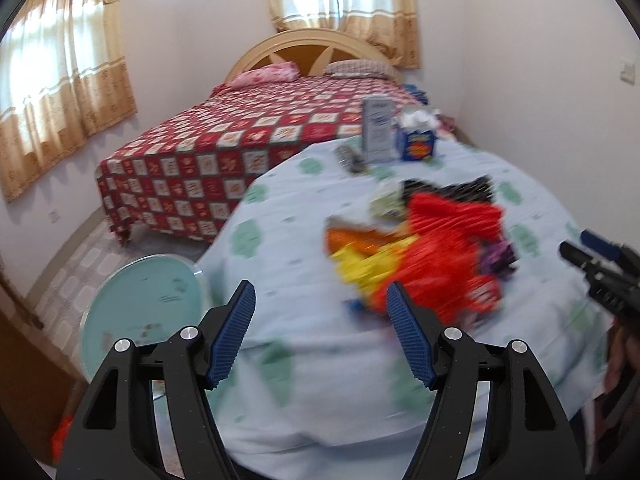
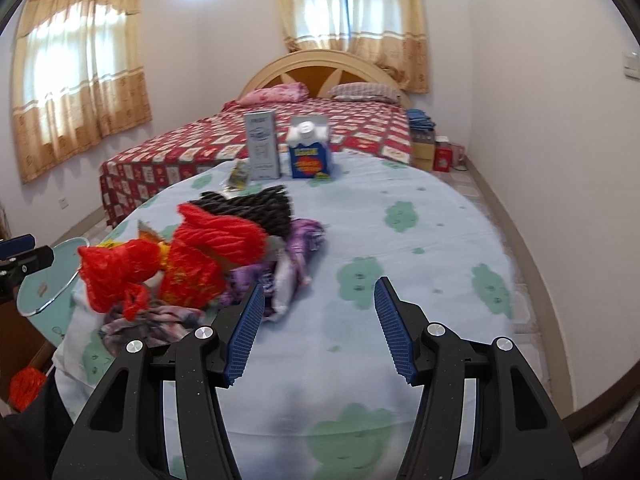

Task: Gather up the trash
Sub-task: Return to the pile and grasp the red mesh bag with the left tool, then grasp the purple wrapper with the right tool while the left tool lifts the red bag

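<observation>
A heap of trash lies on the round table point(image 1: 304, 216): a red plastic bag point(image 1: 448, 248), yellow and orange wrappers point(image 1: 360, 256), a black bag point(image 1: 452, 190) and purple scraps. In the right wrist view the red bag point(image 2: 192, 256) sits left of centre, with the black bag point(image 2: 252, 208) and purple wrappers point(image 2: 292, 256) beside it. My left gripper point(image 1: 320, 308) is open and empty, just short of the heap. My right gripper point(image 2: 319, 300) is open and empty, to the right of the heap over the light blue cloth point(image 2: 400, 248).
A grey carton point(image 2: 262, 146), a blue box point(image 2: 310, 154) and a small wrapper point(image 2: 238, 176) stand at the table's far edge. A teal round bin lid point(image 1: 144, 304) is left of the table. A bed point(image 1: 240, 144) lies beyond.
</observation>
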`<state>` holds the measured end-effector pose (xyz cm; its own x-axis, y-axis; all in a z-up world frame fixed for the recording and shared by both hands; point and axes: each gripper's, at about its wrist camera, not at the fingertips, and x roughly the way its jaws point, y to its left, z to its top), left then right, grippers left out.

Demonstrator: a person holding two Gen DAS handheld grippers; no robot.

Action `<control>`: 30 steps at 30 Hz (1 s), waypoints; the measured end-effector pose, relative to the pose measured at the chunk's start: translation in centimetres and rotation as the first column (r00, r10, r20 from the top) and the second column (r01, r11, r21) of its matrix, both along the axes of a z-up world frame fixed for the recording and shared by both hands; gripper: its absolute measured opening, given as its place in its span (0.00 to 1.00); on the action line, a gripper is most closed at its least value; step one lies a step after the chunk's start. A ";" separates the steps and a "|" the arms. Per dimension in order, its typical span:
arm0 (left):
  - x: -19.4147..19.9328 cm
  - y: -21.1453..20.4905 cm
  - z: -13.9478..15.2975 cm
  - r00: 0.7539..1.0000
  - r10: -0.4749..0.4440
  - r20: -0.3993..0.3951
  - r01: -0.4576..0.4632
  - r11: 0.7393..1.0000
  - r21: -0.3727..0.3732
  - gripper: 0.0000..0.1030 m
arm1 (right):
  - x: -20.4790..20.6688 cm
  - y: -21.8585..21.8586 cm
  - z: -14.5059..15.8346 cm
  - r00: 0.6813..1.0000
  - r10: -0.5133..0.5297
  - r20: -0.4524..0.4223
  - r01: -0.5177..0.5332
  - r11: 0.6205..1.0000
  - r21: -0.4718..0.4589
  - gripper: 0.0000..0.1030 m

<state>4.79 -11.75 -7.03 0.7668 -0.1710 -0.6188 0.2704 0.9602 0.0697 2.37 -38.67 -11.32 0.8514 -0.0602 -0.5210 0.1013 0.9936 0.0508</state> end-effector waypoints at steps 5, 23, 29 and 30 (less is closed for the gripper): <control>-0.5 -3.9 -0.1 0.997 -0.072 -0.010 0.072 0.997 -0.006 0.66 | -0.9 -1.8 -0.6 0.999 -0.039 -0.004 0.039 0.999 0.017 0.56; -0.4 -3.4 2.5 0.989 -0.148 0.007 0.149 0.988 -0.033 0.07 | 0.5 -0.8 -0.5 1.000 -0.013 0.006 0.013 0.998 0.066 0.57; -0.4 0.6 4.3 0.995 -0.073 0.065 0.075 0.997 -0.032 0.07 | 3.8 0.3 -0.3 0.999 -0.016 -0.046 0.020 0.996 0.090 0.57; -0.2 1.4 4.2 0.997 -0.057 0.060 0.059 0.998 -0.029 0.07 | 5.1 0.4 -0.4 0.997 -0.021 -0.078 0.029 0.995 0.097 0.57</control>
<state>4.64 -10.35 -2.85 0.7903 -0.2342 -0.5661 0.3218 0.9450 0.0584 7.46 -38.22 -11.76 0.8078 -0.0263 -0.5889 0.1333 0.9813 0.1391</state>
